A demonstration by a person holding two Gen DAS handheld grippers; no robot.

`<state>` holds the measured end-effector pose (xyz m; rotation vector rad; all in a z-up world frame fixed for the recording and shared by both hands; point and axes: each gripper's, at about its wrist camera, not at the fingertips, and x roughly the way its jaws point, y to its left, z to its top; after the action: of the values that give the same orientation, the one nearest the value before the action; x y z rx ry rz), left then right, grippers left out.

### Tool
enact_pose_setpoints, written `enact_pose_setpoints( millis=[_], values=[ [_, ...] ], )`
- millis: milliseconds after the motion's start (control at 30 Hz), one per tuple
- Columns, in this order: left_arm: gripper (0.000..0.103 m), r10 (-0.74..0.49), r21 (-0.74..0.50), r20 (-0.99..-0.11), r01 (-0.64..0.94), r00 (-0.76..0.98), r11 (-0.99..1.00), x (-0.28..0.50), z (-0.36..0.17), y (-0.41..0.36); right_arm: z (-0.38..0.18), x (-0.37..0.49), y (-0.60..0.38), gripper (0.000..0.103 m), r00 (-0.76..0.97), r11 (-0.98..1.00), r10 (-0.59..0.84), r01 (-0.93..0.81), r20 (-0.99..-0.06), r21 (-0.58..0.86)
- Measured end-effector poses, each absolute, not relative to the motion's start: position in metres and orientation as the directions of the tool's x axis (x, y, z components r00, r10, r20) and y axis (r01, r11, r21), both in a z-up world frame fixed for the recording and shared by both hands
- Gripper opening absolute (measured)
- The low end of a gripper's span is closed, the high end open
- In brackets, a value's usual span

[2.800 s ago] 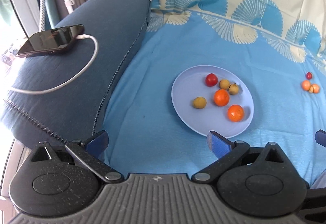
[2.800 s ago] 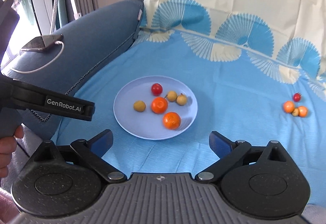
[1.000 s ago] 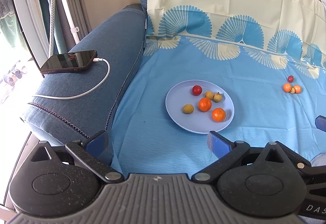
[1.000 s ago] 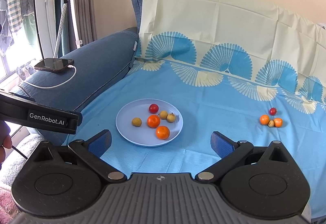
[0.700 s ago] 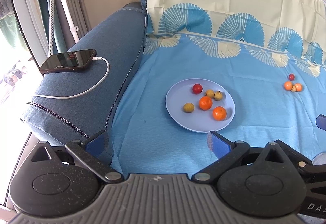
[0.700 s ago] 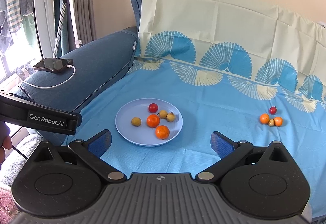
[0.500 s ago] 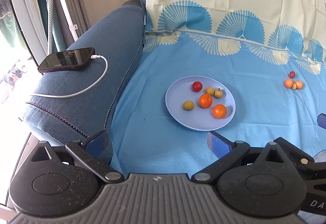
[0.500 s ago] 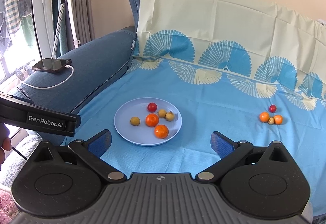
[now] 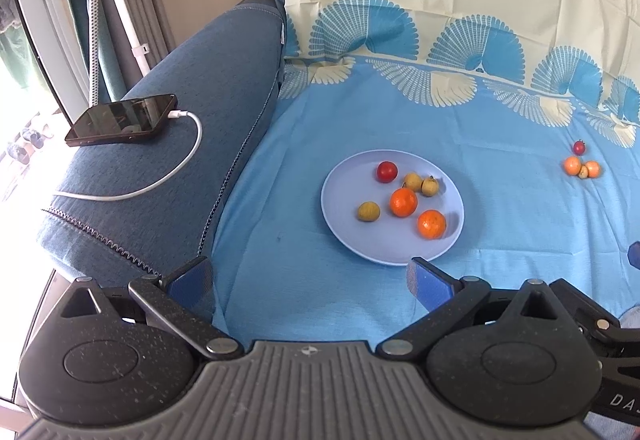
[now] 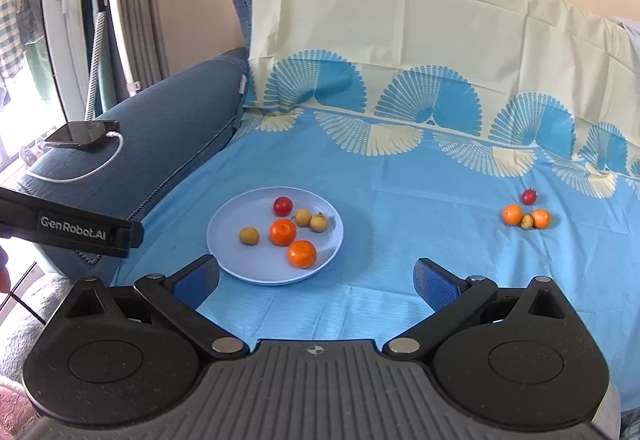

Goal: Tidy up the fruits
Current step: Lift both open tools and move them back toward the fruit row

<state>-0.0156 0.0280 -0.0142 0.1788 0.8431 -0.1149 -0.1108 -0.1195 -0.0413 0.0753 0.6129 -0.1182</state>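
The pale blue plate (image 10: 224,240) on the blue fan-print sheet (image 10: 400,176) holds six fruits: two tangerines (image 10: 302,253), three small yellow-brown fruits (image 10: 249,235) and one red one (image 10: 283,205). Four more (two orange, one red, one brownish) cluster (image 10: 526,216) well right of the plate. Both the left gripper (image 9: 310,280) and right gripper (image 10: 316,280) are spread wide, empty, short of the plate; a charging phone (image 9: 122,119) lies on the denim armrest (image 9: 208,72) left of the plate.

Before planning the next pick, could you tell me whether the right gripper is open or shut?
Open: the right gripper has its blue fingers spread wide, nothing between them.
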Motion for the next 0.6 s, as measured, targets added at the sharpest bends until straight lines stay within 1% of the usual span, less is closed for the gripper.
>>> enact_pose_setpoints(
  millis=[333,600],
  values=[
    [0.103,-0.056,0.125,-0.757,0.228,0.651,0.966,0.006,-0.015,-0.014,-0.047,-0.105,-0.16,0.102,0.805,0.969,-0.179,0.245,-0.566,0.043],
    [0.103,-0.147,0.085,-0.796,0.349,0.587,0.933,0.035,-0.027,-0.087,-0.057,-0.111,-0.225,0.102,0.765,0.916,-0.329,0.402,-0.554,0.011]
  ],
)
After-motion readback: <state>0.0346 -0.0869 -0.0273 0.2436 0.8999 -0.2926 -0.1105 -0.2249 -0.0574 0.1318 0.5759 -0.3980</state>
